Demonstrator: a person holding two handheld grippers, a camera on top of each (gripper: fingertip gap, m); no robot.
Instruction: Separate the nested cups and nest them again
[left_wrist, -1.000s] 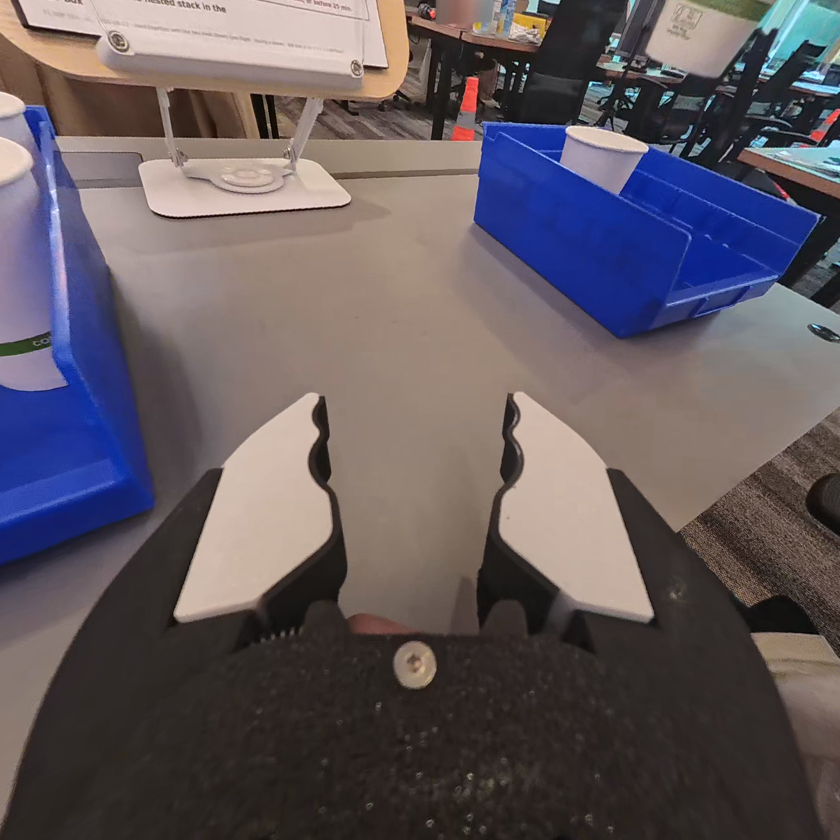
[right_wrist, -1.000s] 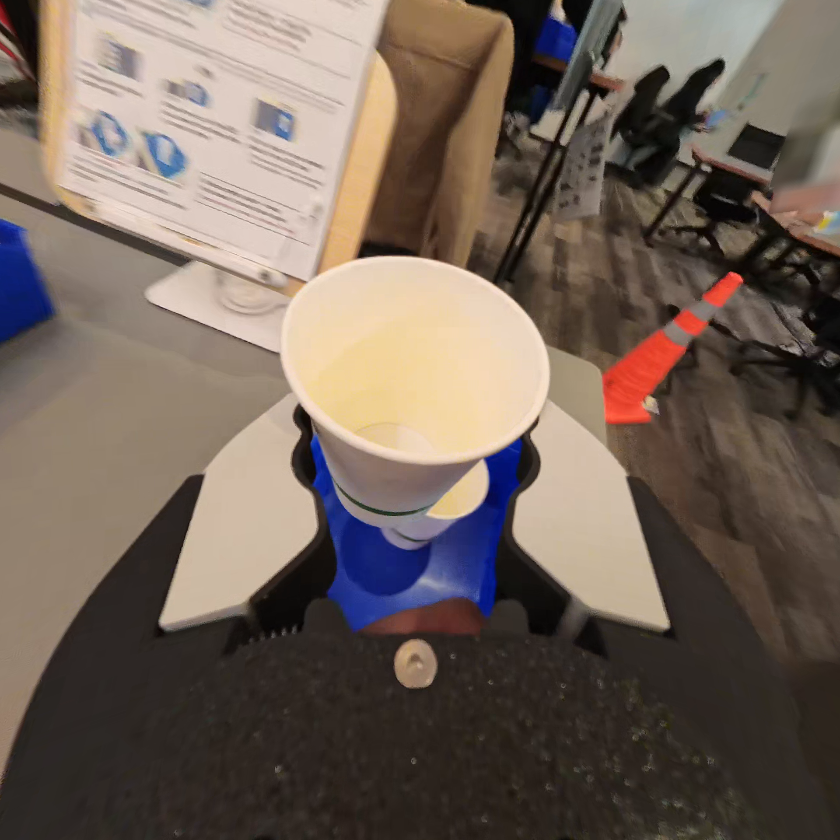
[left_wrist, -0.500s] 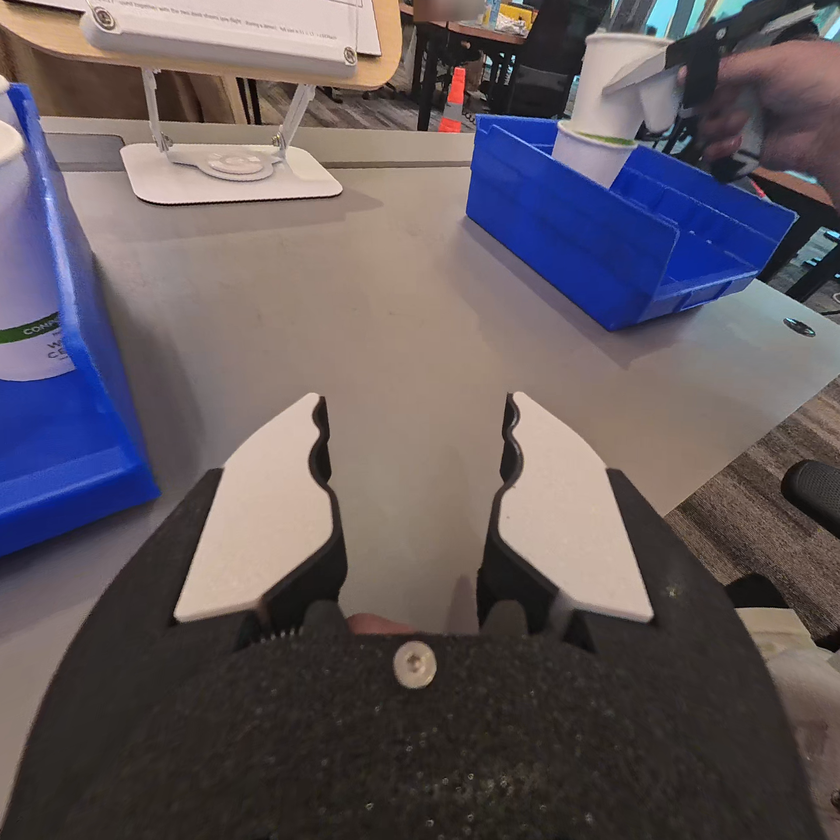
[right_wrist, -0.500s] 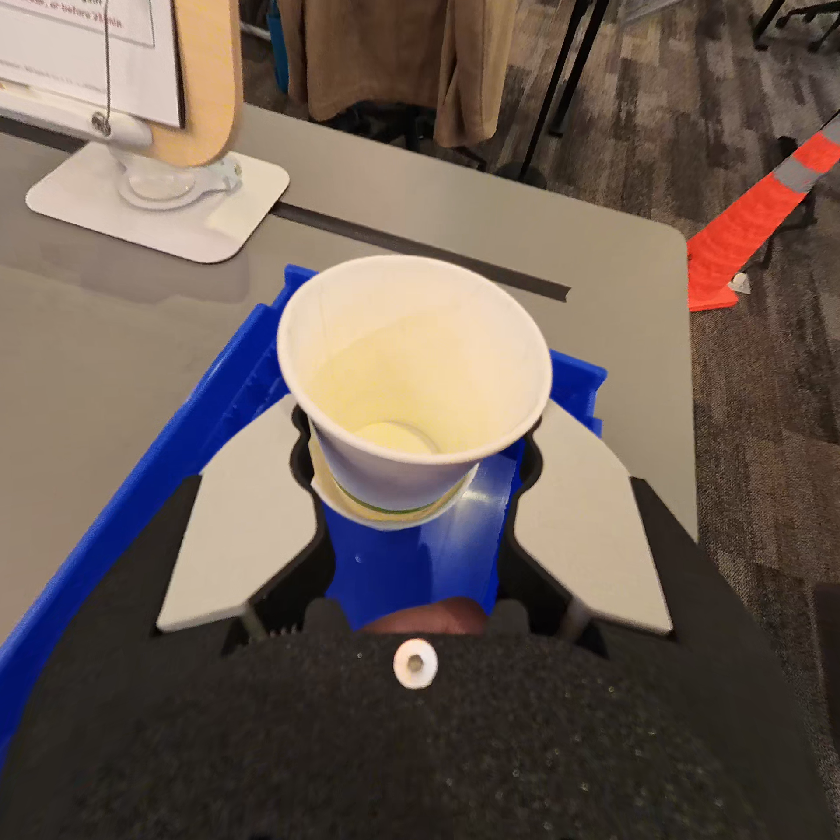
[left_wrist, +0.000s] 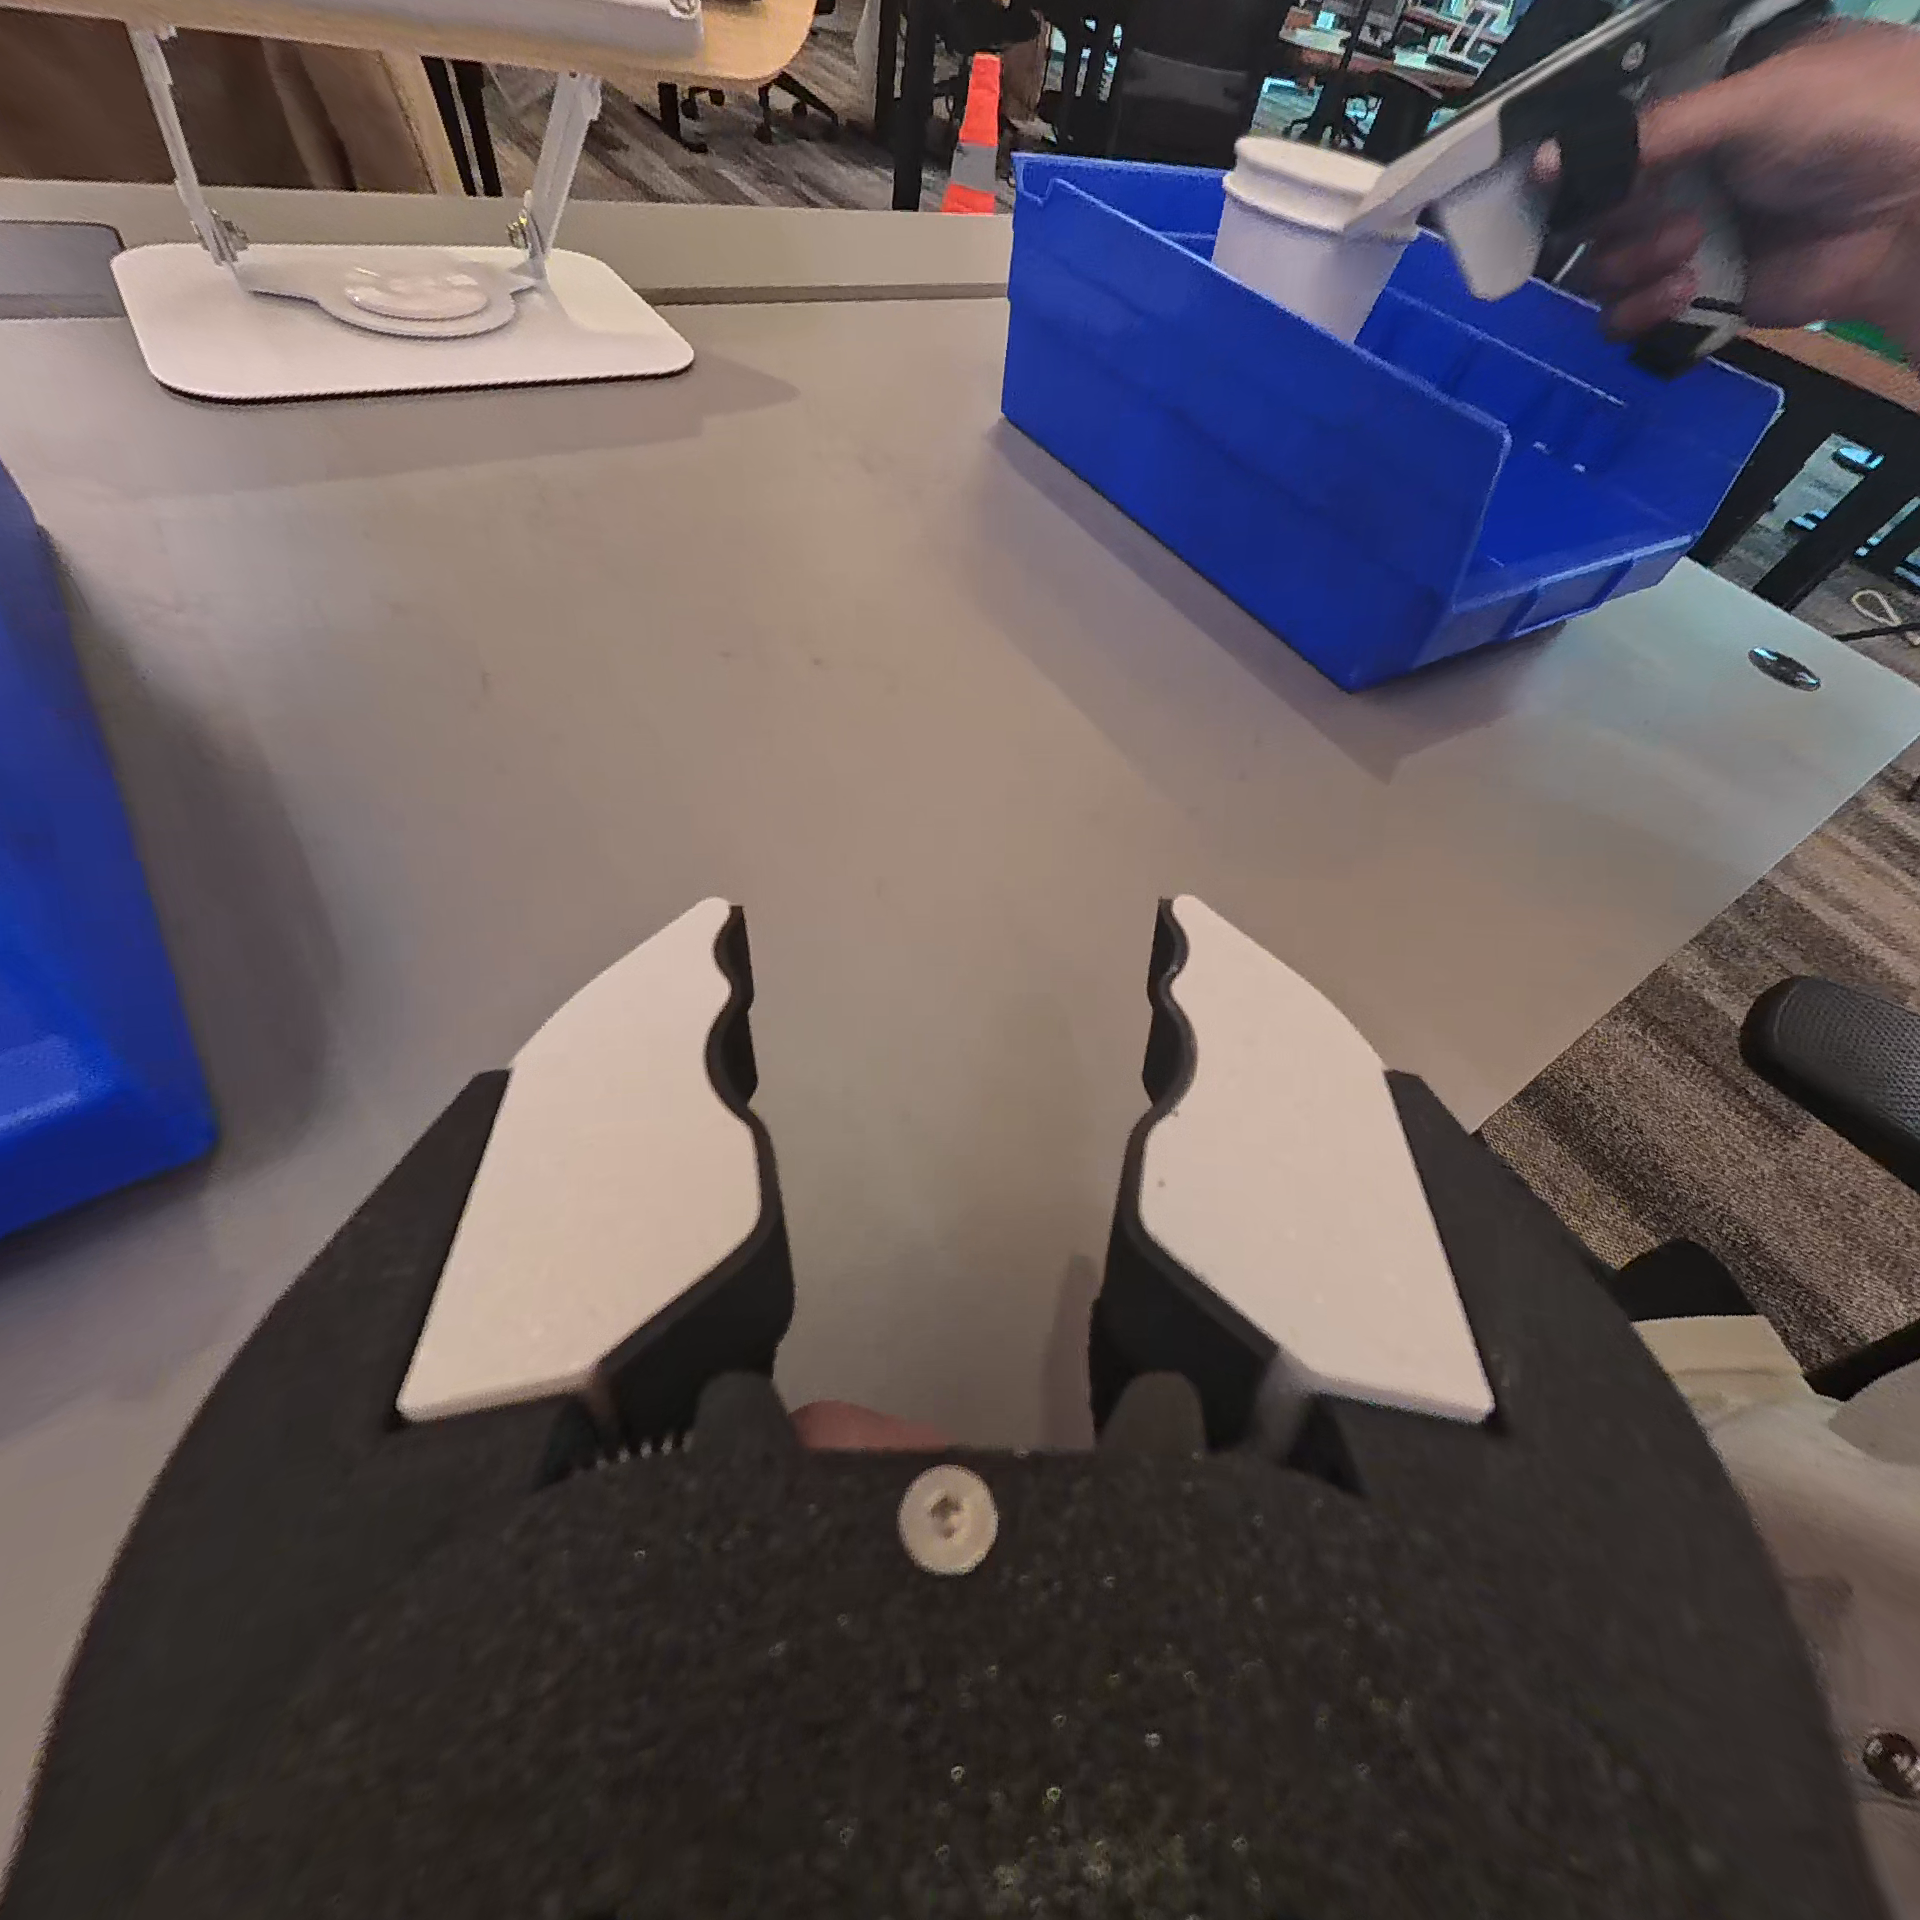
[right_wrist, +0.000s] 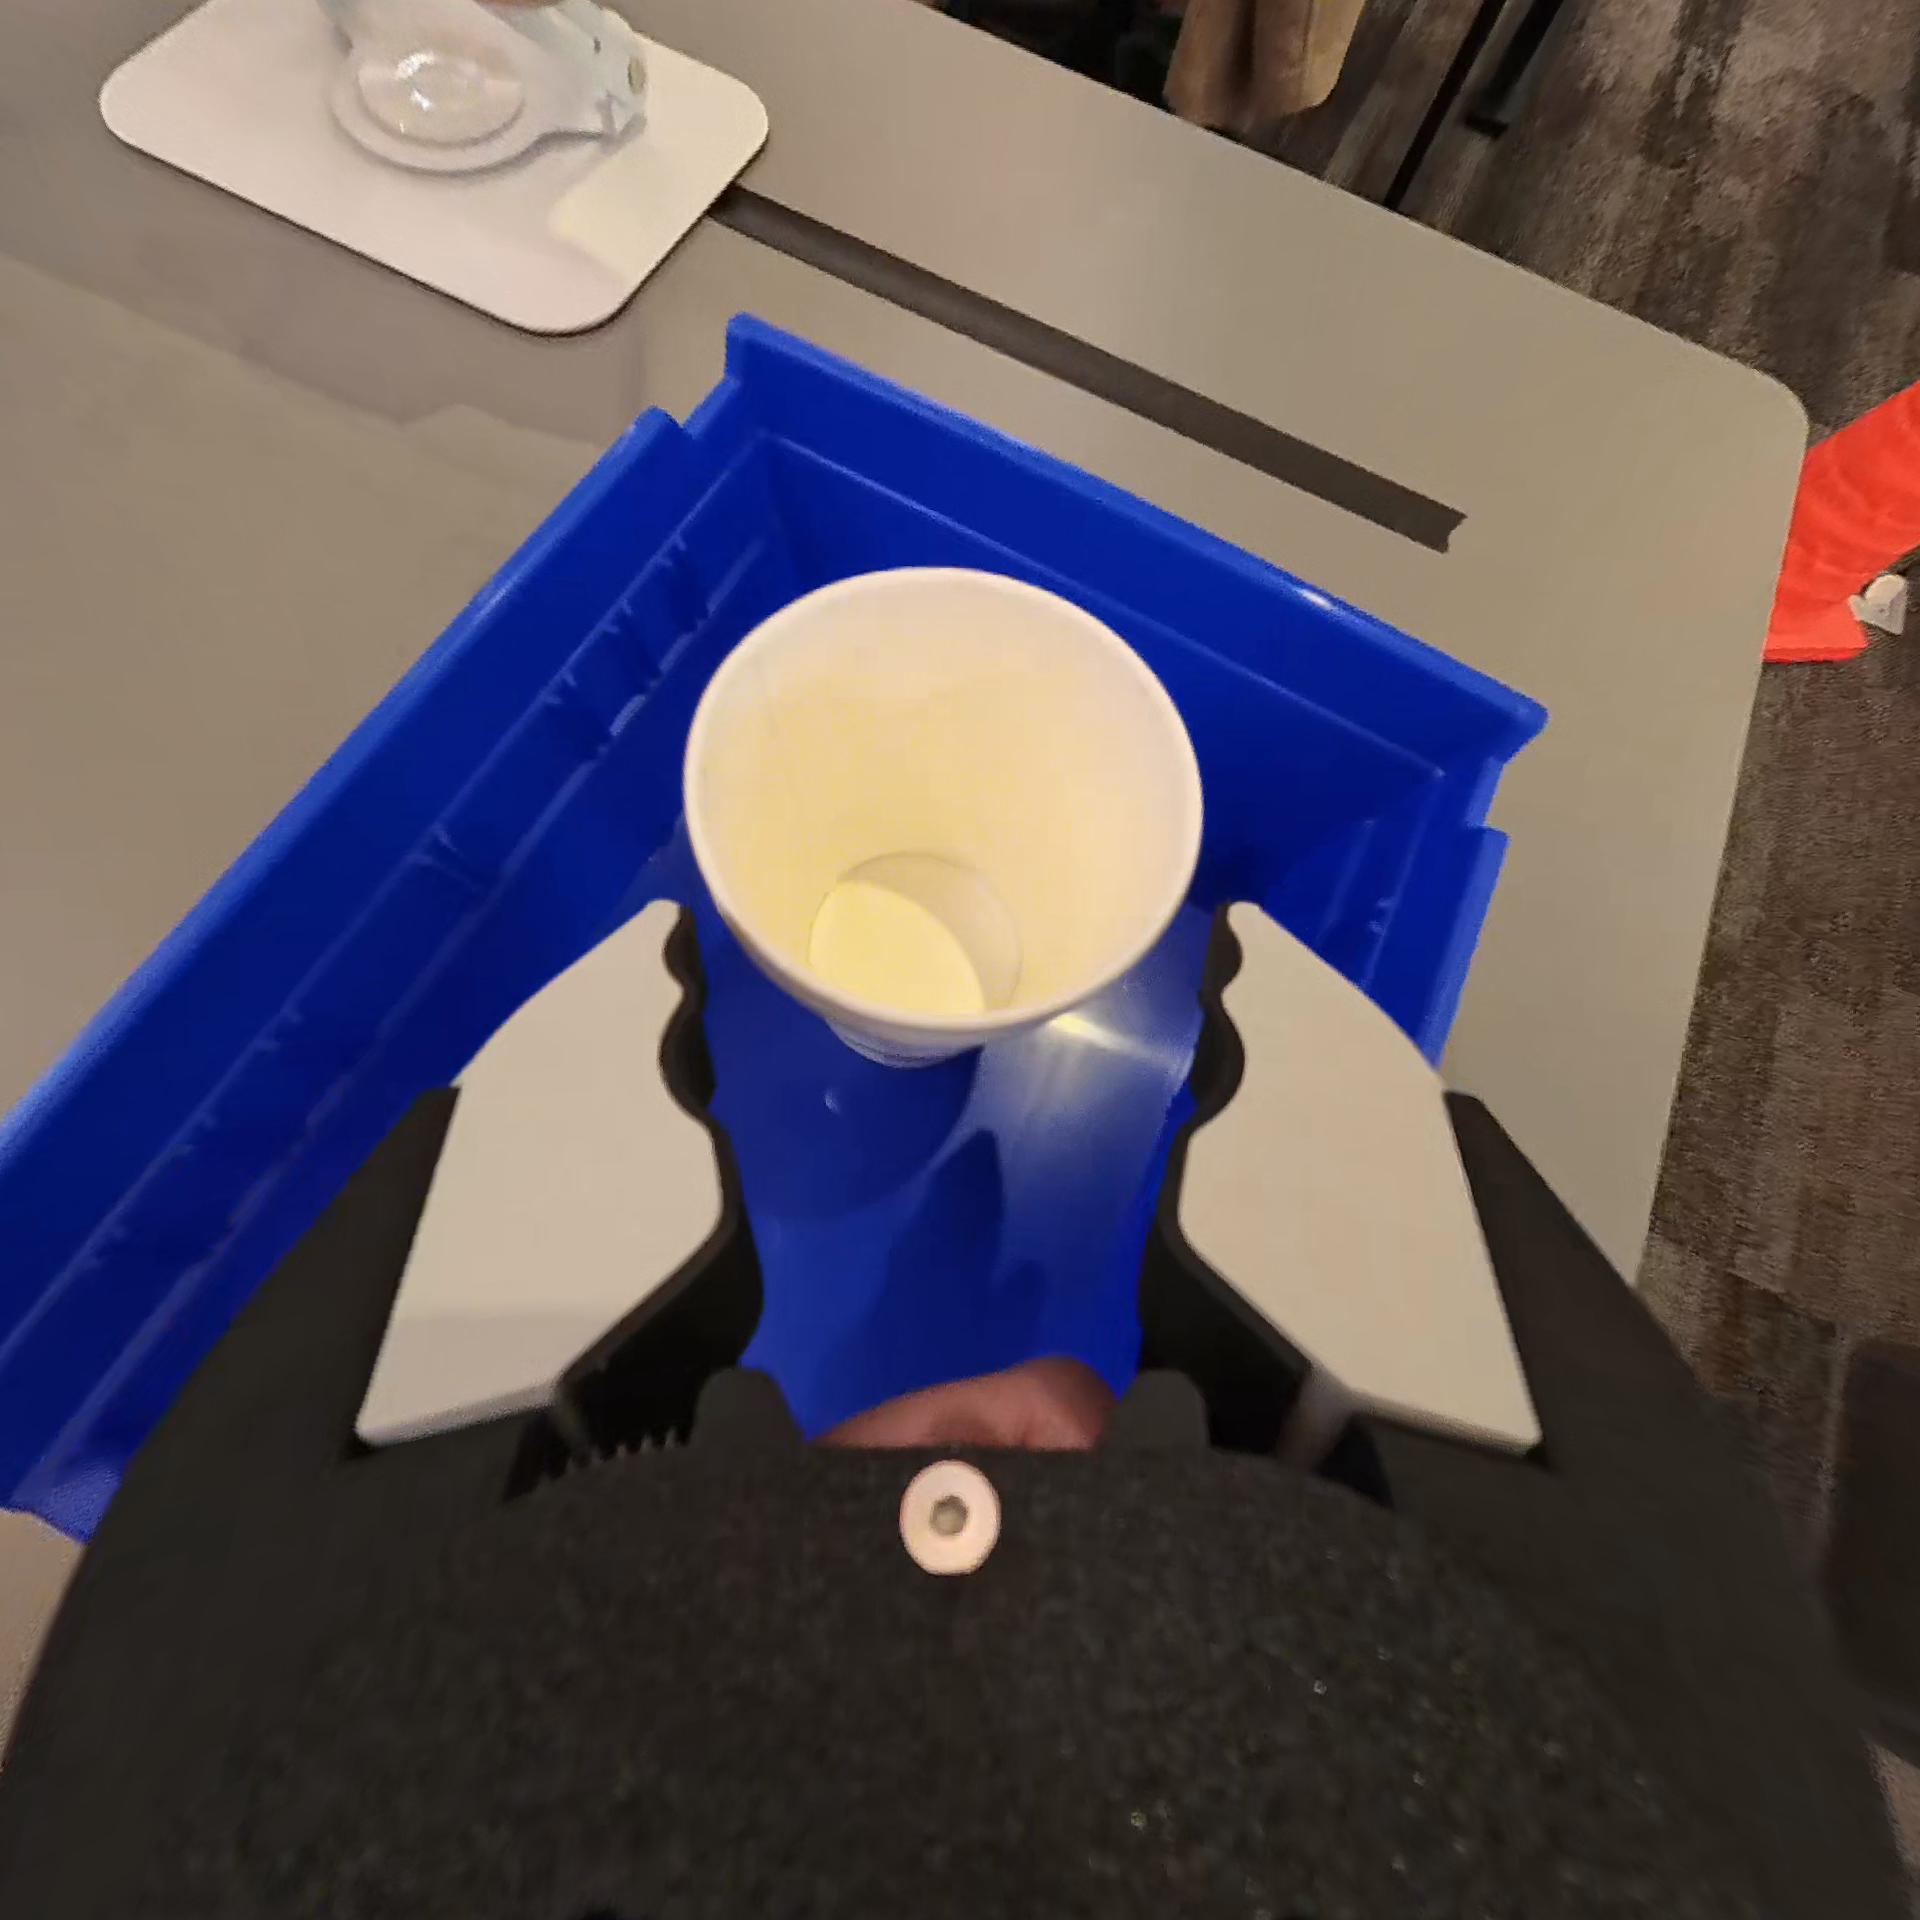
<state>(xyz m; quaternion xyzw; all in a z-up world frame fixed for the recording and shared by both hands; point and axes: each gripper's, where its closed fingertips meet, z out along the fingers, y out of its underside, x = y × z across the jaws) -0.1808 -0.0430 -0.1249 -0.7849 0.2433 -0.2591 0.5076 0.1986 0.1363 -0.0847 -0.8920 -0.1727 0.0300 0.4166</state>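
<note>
**A:** Where did the cups sit, and why there?

**B:** The white paper cup stack (right_wrist: 940, 821) stood in the far corner of the blue bin (right_wrist: 416, 831) on the grey table (left_wrist: 831, 675); from above, one rim showed, and a sliver of a second wall low down suggested a cup seated inside another, though I could not count them; my guess was that the bin served as the drop-off for re-nested cups, its walls keeping a light stack from skidding.

**A:** And the right gripper?

**B:** The right gripper (right_wrist: 945, 935) hung over the stack with its jaws spread wider than the rim; the cup showed ahead of the fingertips, touching neither pad, so it gripped nothing; I judged the release done, the tool poised high so that it could lift clear without clipping the rim.

**A:** The left one?

**B:** The left gripper (left_wrist: 945, 914) hovered low over bare table, jaws apart and empty, well apart from the right-hand bin; a second blue bin (left_wrist: 73, 935) lay just beside it on the left; I took it to be waiting near that bin for the next stack.

**A:** Anything risky?

**B:** The stack leaned a little in the left wrist view; a careless withdrawal could tip it.
</note>
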